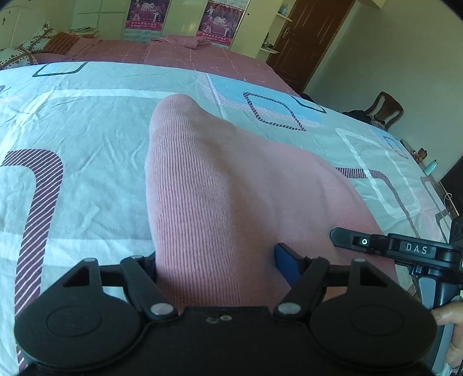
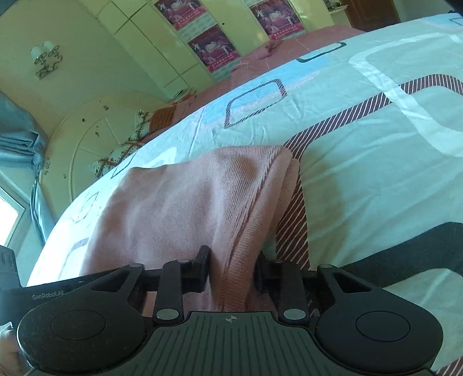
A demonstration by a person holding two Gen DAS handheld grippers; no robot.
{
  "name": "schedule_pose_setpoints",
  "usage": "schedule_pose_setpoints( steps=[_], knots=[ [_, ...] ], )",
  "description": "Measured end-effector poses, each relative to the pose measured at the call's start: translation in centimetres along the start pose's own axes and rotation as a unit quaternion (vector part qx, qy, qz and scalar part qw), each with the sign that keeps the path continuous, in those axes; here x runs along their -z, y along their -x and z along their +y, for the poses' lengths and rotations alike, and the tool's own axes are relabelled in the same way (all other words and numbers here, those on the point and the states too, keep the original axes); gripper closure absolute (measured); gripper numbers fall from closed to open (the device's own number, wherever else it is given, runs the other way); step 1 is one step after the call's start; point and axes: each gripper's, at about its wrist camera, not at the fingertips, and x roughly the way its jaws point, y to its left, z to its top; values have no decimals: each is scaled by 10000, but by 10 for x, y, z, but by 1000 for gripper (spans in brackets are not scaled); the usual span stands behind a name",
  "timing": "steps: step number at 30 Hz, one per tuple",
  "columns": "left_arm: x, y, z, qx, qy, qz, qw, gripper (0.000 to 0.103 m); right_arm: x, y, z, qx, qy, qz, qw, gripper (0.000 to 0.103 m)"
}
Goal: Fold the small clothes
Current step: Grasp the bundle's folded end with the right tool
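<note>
the pink ribbed garment [image 1: 220,185] lies on the bed [image 1: 86,121], lifted at the near edge. the left gripper [image 1: 215,260] has its jaws closed on the cloth (one blue pad shows). the right gripper [image 2: 233,266] pinches the hem too, just beside the left one.

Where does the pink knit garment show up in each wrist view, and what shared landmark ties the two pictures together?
Left wrist: the pink garment fills the centre, running from the left gripper up across the bedspread.
Right wrist: the pink garment sits centre-left, pinched at its seamed edge by the right gripper.
Shared landmark: the purple posters on the far wardrobe.
</note>
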Motion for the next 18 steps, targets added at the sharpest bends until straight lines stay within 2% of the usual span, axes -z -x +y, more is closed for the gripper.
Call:
schedule_pose_setpoints(
  steps=[4,6,9,12,18],
  knots=[
    [0,0,-1,28,45,-15,10000,38,-2,-5,4,32,-67,-41,10000,73],
    [-2,4,-3,43,14,-39,10000,48,-1,-5,8,99,-40,-29,9999,75],
    [-4,10,-4,45,1,-87,10000,59,-2,-2,12,111,-59,-27,9999,80],
    [-6,14,-4,51,-6,-113,9999,64,-3,-3,16,140,-70,-56,9999,80],
    [-9,27,-10,134,-106,-227,9996,69,-5,8,24,-64,-232,-172,9996,81]
  ],
)
